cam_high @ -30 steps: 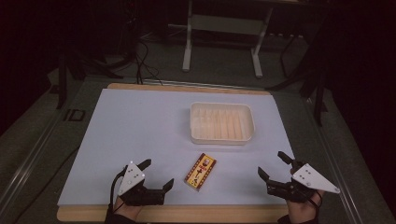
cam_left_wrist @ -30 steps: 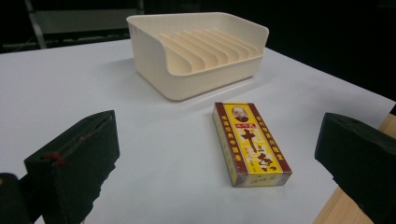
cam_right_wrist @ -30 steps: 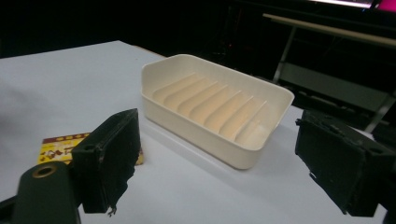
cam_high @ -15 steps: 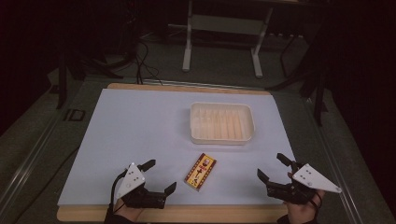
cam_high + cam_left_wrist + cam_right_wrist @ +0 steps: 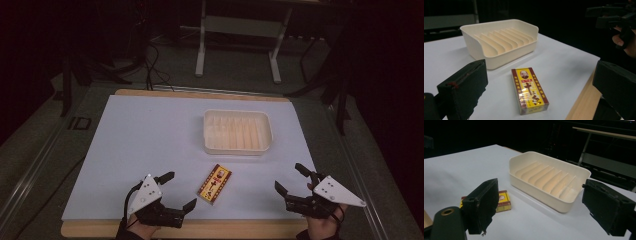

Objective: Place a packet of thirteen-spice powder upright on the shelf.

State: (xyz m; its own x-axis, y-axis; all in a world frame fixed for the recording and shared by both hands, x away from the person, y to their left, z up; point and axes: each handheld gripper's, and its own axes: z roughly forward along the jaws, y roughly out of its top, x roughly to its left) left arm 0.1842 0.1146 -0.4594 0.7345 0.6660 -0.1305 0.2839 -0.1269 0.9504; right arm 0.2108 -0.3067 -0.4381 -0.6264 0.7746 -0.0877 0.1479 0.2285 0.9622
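Note:
A small yellow and dark-red box (image 5: 215, 184) lies flat on the white table cover near the front edge, between the two grippers. Behind it stands a cream ribbed tray (image 5: 207, 131) with nothing in it. My left gripper (image 5: 181, 190) is open just left of the box, jaws pointing right and away. In the left gripper view the box (image 5: 529, 90) lies ahead between the wide jaws of the left gripper (image 5: 540, 66), with the tray (image 5: 506, 56) behind. My right gripper (image 5: 288, 176) is open at the box's right; its own view shows tray (image 5: 536, 191) and box (image 5: 502, 200).
A strip of the wooden table top (image 5: 225, 229) shows at the front edge of the white cover (image 5: 140, 140). A metal stand (image 5: 237, 30) and cables (image 5: 150, 55) sit on the dark floor beyond the table. My right hand and gripper (image 5: 616, 20) appear far off in the left gripper view.
The left gripper has edged slightly to the right, toward the box. The right gripper, box and tray have stayed put.

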